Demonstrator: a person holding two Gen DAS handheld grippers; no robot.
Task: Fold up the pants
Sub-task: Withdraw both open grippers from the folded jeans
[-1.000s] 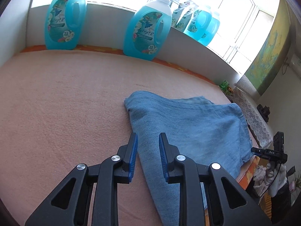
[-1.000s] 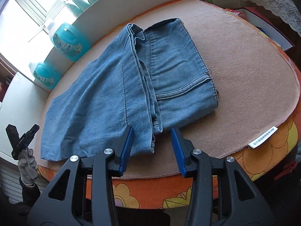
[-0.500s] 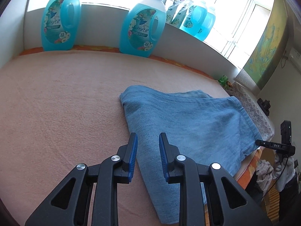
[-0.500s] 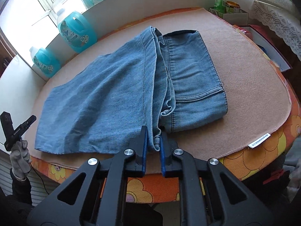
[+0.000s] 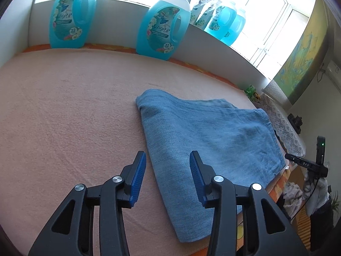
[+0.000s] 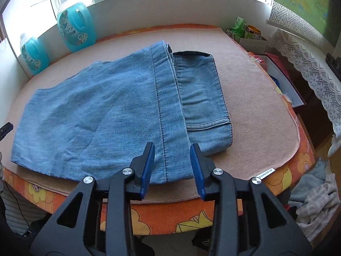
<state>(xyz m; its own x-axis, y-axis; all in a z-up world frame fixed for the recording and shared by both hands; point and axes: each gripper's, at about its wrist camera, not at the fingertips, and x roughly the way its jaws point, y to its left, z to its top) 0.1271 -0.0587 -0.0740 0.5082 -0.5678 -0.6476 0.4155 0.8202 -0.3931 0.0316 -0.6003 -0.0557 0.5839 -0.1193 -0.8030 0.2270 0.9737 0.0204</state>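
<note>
The blue denim pants lie folded on the peach cloth of the table; the leg hems lie over the waist part. My right gripper is open, its jaws just above the near hem edge, holding nothing. In the left wrist view the pants show as a folded slab. My left gripper is open, its jaws astride the folded edge of the pants near the table's front.
Blue detergent bottles stand along the windowsill wall. A box with cans and a lace-covered shelf are at the right. The table's orange flowered edge is close below my right gripper. The other hand's gripper shows at the far right.
My right gripper shut on the hem edge, shifted it to lie flat, and has now opened and let go. My left gripper has opened wider; the pants now lie flatter.
</note>
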